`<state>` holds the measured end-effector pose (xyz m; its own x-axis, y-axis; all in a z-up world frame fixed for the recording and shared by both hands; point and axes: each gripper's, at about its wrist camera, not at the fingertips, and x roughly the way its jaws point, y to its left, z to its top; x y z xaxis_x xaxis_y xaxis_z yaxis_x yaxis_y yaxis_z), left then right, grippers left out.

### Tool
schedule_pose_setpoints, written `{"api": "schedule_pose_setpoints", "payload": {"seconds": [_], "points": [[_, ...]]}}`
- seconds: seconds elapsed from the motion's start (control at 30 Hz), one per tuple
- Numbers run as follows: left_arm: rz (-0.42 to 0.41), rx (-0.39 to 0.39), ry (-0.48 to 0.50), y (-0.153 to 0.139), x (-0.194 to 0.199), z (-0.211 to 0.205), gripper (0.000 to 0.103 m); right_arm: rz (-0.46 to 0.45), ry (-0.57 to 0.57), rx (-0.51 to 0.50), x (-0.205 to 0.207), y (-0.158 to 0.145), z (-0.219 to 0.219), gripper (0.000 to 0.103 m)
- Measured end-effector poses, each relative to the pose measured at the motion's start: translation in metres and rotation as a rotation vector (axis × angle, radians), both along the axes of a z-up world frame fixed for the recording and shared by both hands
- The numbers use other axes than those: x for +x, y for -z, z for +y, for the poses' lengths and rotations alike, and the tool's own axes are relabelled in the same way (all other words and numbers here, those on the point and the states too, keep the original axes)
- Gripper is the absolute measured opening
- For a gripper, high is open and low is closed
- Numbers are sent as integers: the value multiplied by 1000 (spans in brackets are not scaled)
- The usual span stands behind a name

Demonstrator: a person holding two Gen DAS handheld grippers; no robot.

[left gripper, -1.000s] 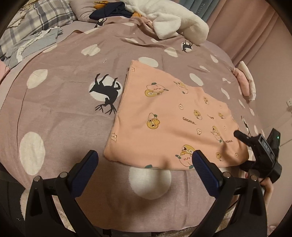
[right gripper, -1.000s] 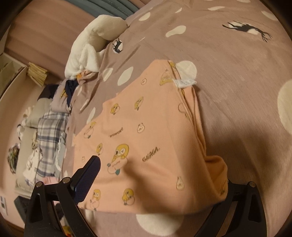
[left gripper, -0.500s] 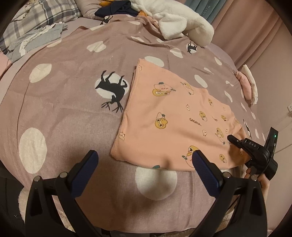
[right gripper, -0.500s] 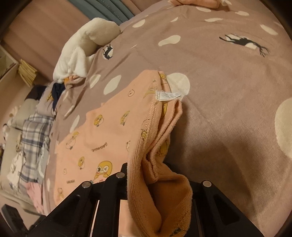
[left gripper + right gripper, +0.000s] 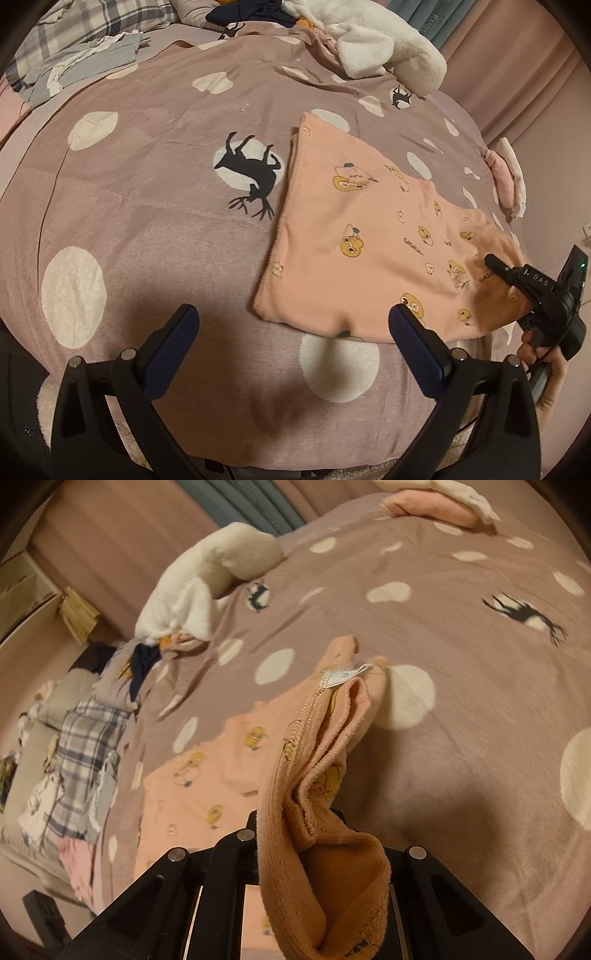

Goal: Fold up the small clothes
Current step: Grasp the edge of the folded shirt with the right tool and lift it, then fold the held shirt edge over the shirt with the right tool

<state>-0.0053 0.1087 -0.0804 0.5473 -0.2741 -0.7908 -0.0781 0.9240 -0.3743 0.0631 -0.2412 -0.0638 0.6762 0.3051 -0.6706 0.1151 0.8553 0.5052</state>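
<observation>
A peach garment (image 5: 362, 236) printed with yellow ducks lies flat on the spotted mauve bedspread (image 5: 147, 184). My left gripper (image 5: 291, 317) hovers open above the bed's near edge, just short of the garment's near left corner, with nothing between its blue pads. My right gripper (image 5: 495, 263) is shut on the garment's right edge. In the right wrist view that edge (image 5: 325, 775) is bunched up and lifted off the bed between the jaws of my right gripper (image 5: 317, 834), its white label showing. The bunched cloth hides the fingertips.
A white fluffy blanket (image 5: 384, 40) and dark clothes lie at the bed's far side. A plaid and grey clothes pile (image 5: 74, 44) sits far left. Folded pink and white items (image 5: 506, 177) rest at the far right. A person's hand (image 5: 543, 354) holds the right gripper.
My right gripper closed on the garment's edge and raised it, bunching the cloth upward. My left gripper stayed open and drifted slightly, so the garment now sits further right in its view.
</observation>
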Motion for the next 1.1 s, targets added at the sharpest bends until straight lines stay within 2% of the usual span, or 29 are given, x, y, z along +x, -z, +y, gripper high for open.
{"api": "schedule_pose_setpoints", "payload": {"seconds": [0.27, 0.53, 0.93, 1.0, 1.1], "points": [[16, -12, -11, 4, -2, 10, 103, -39, -111, -61, 18, -19, 44, 15], [36, -19, -39, 8, -4, 24, 103, -27, -210, -118, 31, -19, 87, 15], [61, -38, -72, 15, -7, 39, 103, -5, -324, -98, 39, -13, 140, 15], [66, -37, -75, 16, -8, 41, 103, 8, -350, -118, 40, -9, 153, 15], [70, -31, -74, 17, -10, 44, 103, 21, -370, -199, 38, -5, 171, 16]]}}
